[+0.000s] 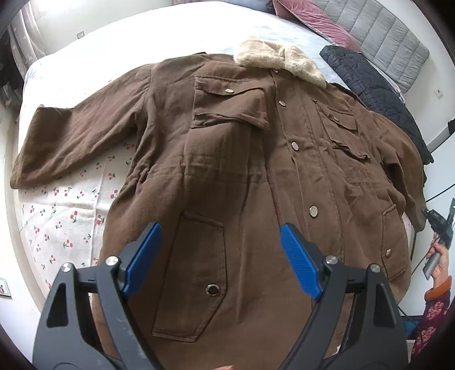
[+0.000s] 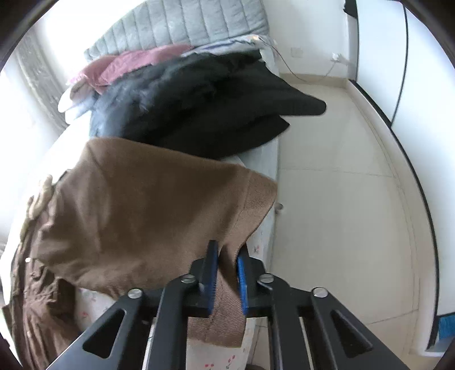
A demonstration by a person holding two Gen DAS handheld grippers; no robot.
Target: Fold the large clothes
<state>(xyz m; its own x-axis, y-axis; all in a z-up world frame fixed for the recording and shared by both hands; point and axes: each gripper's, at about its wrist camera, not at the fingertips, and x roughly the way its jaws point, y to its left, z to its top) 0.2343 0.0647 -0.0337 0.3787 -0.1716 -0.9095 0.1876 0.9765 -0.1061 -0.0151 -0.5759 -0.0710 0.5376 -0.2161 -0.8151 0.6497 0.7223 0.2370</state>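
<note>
- The right gripper (image 2: 227,273) is being held closed on the ribbed cuff (image 2: 250,205) of the brown coat (image 1: 227,170), the fabric pinched between its blue pads (image 2: 243,280).
- The left gripper (image 1: 217,256) is being held wide open above the coat's lower front, nothing between its jaws.
- The coat is being shown spread front-up across the bed (image 1: 176,31), fur collar (image 1: 278,58) toward the headboard (image 2: 182,25), one sleeve (image 1: 76,139) stretched toward the bed's far side.
- The gripped sleeve is being lifted at the bed's near edge, beside open tiled floor (image 2: 341,199).
- Dark garments (image 2: 204,105) are being left piled near the headboard.
</note>
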